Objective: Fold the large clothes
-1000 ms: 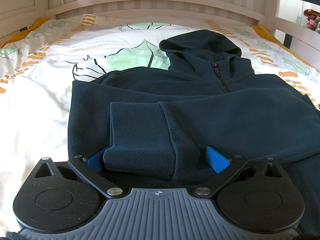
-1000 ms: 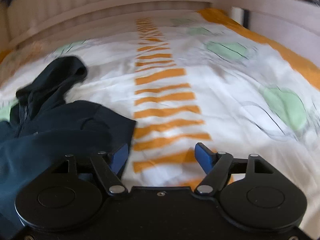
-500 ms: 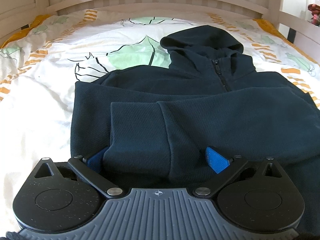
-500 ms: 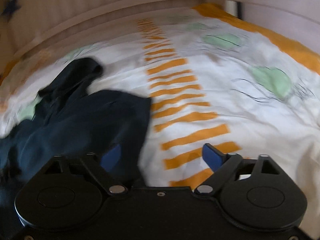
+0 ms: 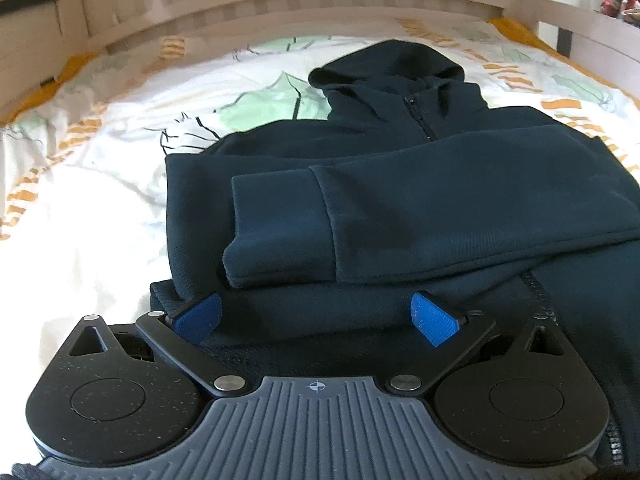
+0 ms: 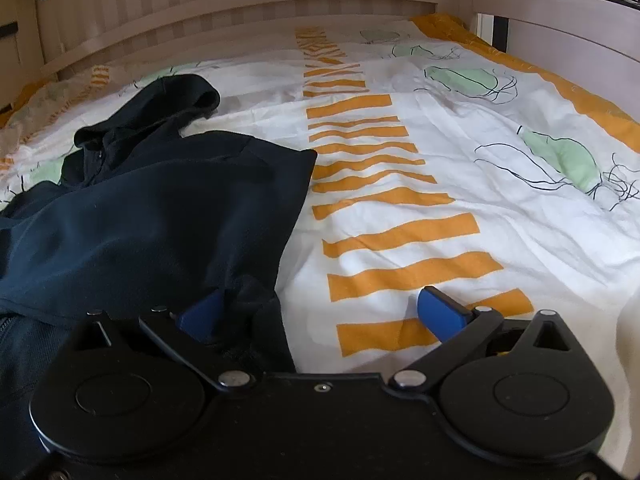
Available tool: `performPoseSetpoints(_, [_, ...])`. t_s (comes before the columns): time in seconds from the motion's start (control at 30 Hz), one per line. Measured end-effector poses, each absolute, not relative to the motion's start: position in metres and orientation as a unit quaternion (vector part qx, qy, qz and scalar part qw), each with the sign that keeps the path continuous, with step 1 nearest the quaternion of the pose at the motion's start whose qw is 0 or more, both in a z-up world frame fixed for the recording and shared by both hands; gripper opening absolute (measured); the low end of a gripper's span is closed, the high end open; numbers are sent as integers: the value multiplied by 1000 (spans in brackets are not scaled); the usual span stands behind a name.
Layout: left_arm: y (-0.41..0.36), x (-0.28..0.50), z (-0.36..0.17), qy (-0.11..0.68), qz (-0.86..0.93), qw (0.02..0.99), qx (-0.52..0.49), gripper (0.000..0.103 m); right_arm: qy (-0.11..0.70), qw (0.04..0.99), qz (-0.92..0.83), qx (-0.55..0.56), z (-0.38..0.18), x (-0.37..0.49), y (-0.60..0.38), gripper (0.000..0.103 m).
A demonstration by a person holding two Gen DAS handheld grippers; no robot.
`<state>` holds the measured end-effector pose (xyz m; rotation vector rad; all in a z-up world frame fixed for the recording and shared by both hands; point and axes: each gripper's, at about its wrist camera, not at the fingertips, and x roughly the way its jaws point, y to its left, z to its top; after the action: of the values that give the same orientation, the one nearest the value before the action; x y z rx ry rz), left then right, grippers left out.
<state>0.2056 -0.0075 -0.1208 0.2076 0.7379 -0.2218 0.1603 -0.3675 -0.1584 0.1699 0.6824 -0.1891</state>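
While both tongs [image 5: 316,316] [image 6: 320,314] gape empty, navy hoodie [image 5: 420,200] on patterned duvet [image 6: 440,160], slatted headboard [image 6: 240,8] beyond

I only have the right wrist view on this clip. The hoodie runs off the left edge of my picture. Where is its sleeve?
Observer: In the left wrist view the sleeve lies folded across the hoodie, cuff toward the left.
Operator: Is the left gripper holding anything?
Observer: No. The left gripper is open, its pads over the hem below the cuff, not pressing.
Operator: Is the zip done up?
Observer: The zip is closed up to the collar under the hood.
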Motion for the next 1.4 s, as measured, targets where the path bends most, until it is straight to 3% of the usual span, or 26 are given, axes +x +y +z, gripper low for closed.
performPoseSetpoints(0.6, [0,198,-112,353,-126,923,89,101,330,935,-82,99,-158,159,-371,102])
performPoseSetpoints(1.1, [-14,237,-32,282,-136,949,40,101,270,955,-73,102,-87,176,-364,102])
performPoseSetpoints(1.4, [-38,277,-24,284,-146,946,56,100,270,958,-35,91,-67,218,-349,102])
